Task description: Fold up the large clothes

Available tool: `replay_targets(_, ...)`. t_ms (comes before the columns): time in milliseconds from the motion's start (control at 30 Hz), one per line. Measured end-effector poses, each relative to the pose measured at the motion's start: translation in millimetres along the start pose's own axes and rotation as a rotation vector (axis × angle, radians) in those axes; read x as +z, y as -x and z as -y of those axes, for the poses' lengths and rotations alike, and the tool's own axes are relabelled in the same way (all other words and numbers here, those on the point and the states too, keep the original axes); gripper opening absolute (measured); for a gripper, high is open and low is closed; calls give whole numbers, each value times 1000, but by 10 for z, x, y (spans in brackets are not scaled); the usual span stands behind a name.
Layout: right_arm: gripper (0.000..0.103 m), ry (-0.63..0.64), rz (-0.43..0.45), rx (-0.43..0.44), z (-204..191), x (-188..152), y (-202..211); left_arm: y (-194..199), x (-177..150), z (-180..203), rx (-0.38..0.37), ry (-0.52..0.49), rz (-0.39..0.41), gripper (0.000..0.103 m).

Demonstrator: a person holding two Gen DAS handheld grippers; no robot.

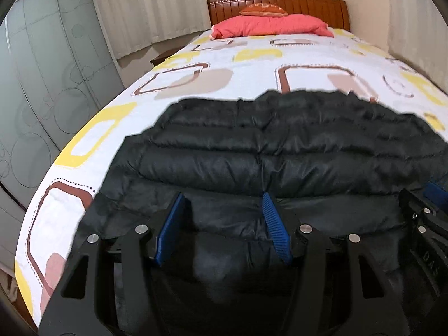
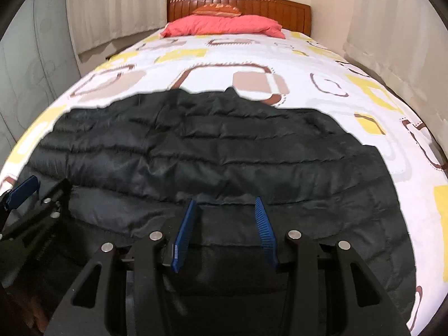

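A black quilted puffer jacket (image 1: 280, 145) lies spread flat across the near end of the bed; it also shows in the right wrist view (image 2: 212, 145). My left gripper (image 1: 222, 198) is open, its blue-padded fingers apart just above the jacket's near edge. My right gripper (image 2: 225, 204) is open too, over the near edge further right. Neither holds cloth. The right gripper shows at the right edge of the left wrist view (image 1: 425, 204), and the left gripper at the left edge of the right wrist view (image 2: 25, 193).
The bed sheet (image 1: 252, 67) is white with yellow and brown squares. A red pillow (image 1: 268, 25) and an orange cushion (image 1: 263, 9) lie by the wooden headboard (image 1: 308, 4). Curtains and a glass wardrobe (image 1: 42, 78) stand left; a wall runs close on the right.
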State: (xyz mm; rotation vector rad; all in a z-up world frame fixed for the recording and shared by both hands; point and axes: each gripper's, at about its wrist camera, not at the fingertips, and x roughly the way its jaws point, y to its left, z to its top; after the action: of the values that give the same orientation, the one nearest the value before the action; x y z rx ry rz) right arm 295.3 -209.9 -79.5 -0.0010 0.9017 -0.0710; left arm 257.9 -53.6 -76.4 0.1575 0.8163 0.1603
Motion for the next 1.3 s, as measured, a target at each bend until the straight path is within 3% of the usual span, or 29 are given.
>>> replay_targets(133, 46, 2, -9, -8, -45, -84, -168, -124, -59, -19, -34, 45, -6, 58)
replay_targets(300, 46, 33, 37, -62, -130, -158, -265, -166, -115, 67, -2, 24, 25, 58)
replay_targets(767, 46, 20, 78, -55, -111, -224, -261, -17, -85, -101, -48, 63, 11, 58)
replay_targets(867, 46, 18, 81, -52, -107, -226, -258, 86, -17, -312, -36, 101, 18, 62)
replay_targets(933, 46, 18, 83, -53, -107, -225, -255, 114, 51, -496, -41, 130, 15, 71)
replay_targets(1033, 46, 16, 85, -50, -103, -225, -252, 69, 115, -814, -61, 171, -27, 84)
replay_targets(1167, 46, 13, 88, -46, -101, -222, -256, -82, 82, -1299, -101, 256, -86, 89)
replay_targets(1233, 46, 12, 90, -46, -108, -231, -252, -198, -19, -1599, -178, 366, -124, 89)
replay_targets(1300, 46, 13, 92, -48, -116, -235, -251, -345, -171, -1852, -310, 513, -169, 89)
